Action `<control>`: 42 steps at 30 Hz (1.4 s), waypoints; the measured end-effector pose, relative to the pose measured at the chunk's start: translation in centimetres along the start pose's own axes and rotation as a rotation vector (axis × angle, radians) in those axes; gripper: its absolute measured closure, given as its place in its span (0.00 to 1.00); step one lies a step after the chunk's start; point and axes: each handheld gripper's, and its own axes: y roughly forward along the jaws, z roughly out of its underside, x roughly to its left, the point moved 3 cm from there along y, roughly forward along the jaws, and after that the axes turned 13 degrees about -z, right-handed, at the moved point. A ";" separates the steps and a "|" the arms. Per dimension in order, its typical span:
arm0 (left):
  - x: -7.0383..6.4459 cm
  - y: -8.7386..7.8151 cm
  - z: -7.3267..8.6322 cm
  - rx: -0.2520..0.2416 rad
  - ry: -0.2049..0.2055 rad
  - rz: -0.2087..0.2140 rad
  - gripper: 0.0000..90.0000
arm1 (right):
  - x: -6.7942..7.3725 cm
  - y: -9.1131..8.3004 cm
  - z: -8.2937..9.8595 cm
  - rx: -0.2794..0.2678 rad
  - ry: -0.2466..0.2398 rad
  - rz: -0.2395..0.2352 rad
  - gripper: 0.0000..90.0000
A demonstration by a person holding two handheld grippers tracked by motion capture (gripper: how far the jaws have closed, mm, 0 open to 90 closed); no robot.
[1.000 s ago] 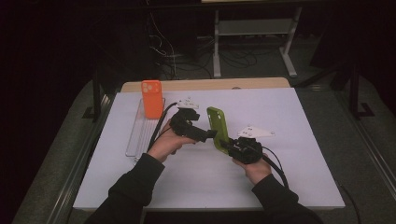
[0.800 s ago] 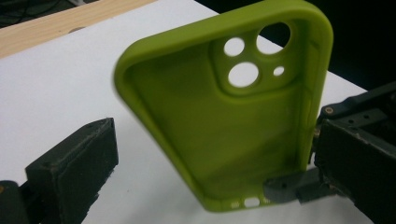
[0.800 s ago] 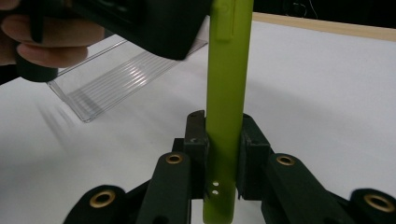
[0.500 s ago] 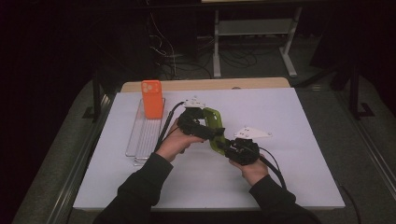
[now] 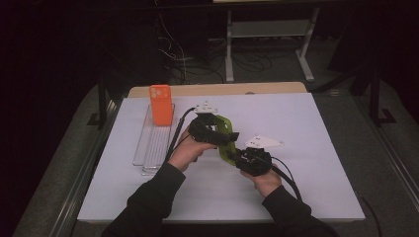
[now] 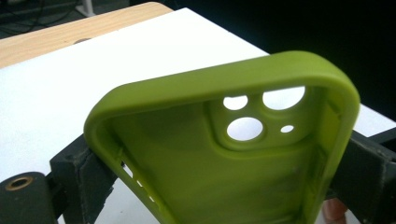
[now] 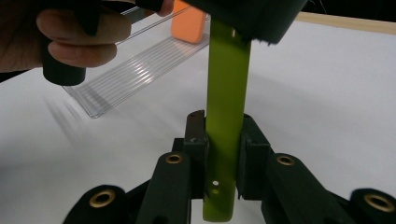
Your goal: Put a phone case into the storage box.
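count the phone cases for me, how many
2: a green case held between both grippers above the table's middle, and an orange case standing at the far end of the clear tray.

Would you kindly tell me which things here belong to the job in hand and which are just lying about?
In the job:
- green phone case, gripped across its sides by the left gripper
- right gripper, clamped on the case's lower end

Lying about:
- orange phone case, at the far end of the tray
- clear plastic tray
- white table cover
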 end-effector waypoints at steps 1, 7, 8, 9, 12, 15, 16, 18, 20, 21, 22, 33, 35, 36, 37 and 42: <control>0.0 -0.1 0.0 0.001 0.006 0.000 0.09 | 0.0 0.0 0.0 0.002 0.003 0.000 0.84; -0.2 -0.2 -0.1 -0.004 0.014 0.002 0.12 | 0.0 0.2 0.1 0.010 -0.004 0.002 0.84; -0.2 -0.2 -0.1 -0.001 0.021 0.002 0.12 | 0.0 0.2 0.1 0.018 -0.006 0.002 0.84; -0.2 -0.2 0.0 0.005 0.030 0.004 0.12 | 0.0 0.2 0.1 0.021 -0.008 0.004 0.83; -0.1 -0.3 -0.2 0.017 0.053 -0.009 0.14 | -0.1 0.3 0.2 0.043 -0.010 -0.007 0.71; 0.4 -0.6 -0.5 0.017 0.050 -0.013 0.14 | -0.3 -0.1 0.2 0.062 -0.020 -0.002 0.58; 0.7 -0.8 -0.7 0.022 0.060 -0.017 0.14 | -0.4 -0.2 0.2 0.060 -0.023 -0.008 0.56; 1.1 -1.1 -1.1 0.023 0.070 -0.025 0.14 | -0.7 -0.7 0.3 0.074 -0.029 -0.006 0.49; 1.7 -1.6 -1.5 0.021 0.076 -0.035 0.14 | -1.1 -1.2 0.5 0.097 -0.034 -0.007 0.43; 2.0 -1.9 -1.7 0.020 0.077 -0.040 0.14 | -1.3 -1.5 0.6 0.106 -0.035 -0.005 0.39; 2.3 -2.1 -2.0 0.017 0.074 -0.043 0.14 | -1.5 -1.7 0.7 0.118 -0.044 -0.003 0.36; 6.5 -5.6 -4.1 0.000 0.082 -0.139 0.14 | -2.7 -4.0 3.4 0.189 -0.088 0.028 0.11; 7.3 -6.2 -4.4 0.002 0.082 -0.163 0.14 | -3.0 -4.3 4.0 0.199 -0.094 0.024 0.03; 7.9 -6.5 -4.5 0.004 0.081 -0.175 0.14 | -3.1 -4.4 4.1 0.207 -0.090 0.020 0.00; 8.3 -6.7 -4.6 0.004 0.078 -0.182 0.14 | -3.2 -4.6 4.3 0.216 -0.086 0.020 0.00; 10.2 -7.9 -4.9 -0.001 0.060 -0.232 0.14 | -3.5 -5.4 4.9 0.219 -0.079 0.035 0.00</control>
